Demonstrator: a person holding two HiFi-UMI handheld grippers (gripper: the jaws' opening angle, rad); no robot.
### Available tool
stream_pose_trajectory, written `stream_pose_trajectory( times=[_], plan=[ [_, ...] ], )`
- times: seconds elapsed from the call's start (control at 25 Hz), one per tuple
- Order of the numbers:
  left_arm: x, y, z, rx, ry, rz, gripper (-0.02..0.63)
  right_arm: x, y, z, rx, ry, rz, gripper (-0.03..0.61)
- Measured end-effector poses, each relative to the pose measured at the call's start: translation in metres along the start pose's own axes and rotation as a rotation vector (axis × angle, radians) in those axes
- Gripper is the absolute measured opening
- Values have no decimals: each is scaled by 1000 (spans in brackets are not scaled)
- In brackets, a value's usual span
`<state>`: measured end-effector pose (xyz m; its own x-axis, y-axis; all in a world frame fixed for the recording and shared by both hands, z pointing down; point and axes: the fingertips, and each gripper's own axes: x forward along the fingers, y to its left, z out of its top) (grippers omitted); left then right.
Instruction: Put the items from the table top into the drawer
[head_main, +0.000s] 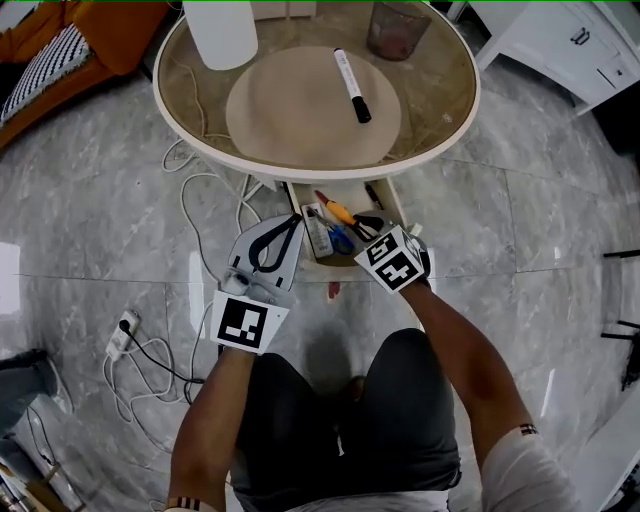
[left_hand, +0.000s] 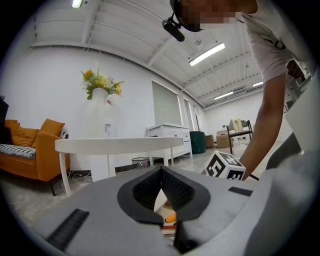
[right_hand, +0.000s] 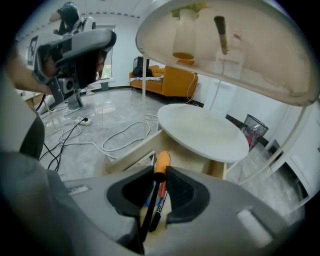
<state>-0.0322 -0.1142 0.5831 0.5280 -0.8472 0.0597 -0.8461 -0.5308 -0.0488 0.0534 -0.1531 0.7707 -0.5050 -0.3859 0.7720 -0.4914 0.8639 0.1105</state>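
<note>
Jaws on your right gripper (right_hand: 161, 167) are clamped on the orange-handled tool (right_hand: 161, 161). The pads press its handle near the black collar, and the thin dark shaft runs back toward the gripper body. That hold looks chosen for delivery. The handle juts ahead of the tips and hangs over the open drawer (right_hand: 130, 152), which sits directly below and in front of the gripper. A release would likely drop the tool among the pens (right_hand: 160, 200) already lying there. I can't tell whether the tool touches the drawer's contents yet.

Your left gripper (left_hand: 162, 172), just beside the right one on its left, has its jaws together with nothing between them. Only drawer contents show through the gap behind the tips. It sits at the drawer's front, perhaps to steady or close it, though that is my guess.

One item is not yet fetched: the black-and-white marker (head_main: 352, 85) lies on the glass table top (head_main: 430, 95), well above and beyond both grippers.

Your right forearm reaches forward from your body, wrist tipped so the gripper slants steeply down into the drawer. Its marker cube (head_main: 395, 262) faces up. Your left forearm runs roughly parallel, with its gripper about level and aimed at the drawer's near left corner, below the table top.
</note>
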Motion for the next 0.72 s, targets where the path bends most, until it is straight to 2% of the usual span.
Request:
stream_pose_trajectory(
  times=[0.28, 0.72],
  plan=[
    [-6, 10, -20, 37, -21, 10, 0, 41, -1, -10, -69, 95, 21, 74],
    [-16, 17, -26, 84, -53, 20, 0, 64, 3, -22, -96, 145, 50, 77]
  ],
)
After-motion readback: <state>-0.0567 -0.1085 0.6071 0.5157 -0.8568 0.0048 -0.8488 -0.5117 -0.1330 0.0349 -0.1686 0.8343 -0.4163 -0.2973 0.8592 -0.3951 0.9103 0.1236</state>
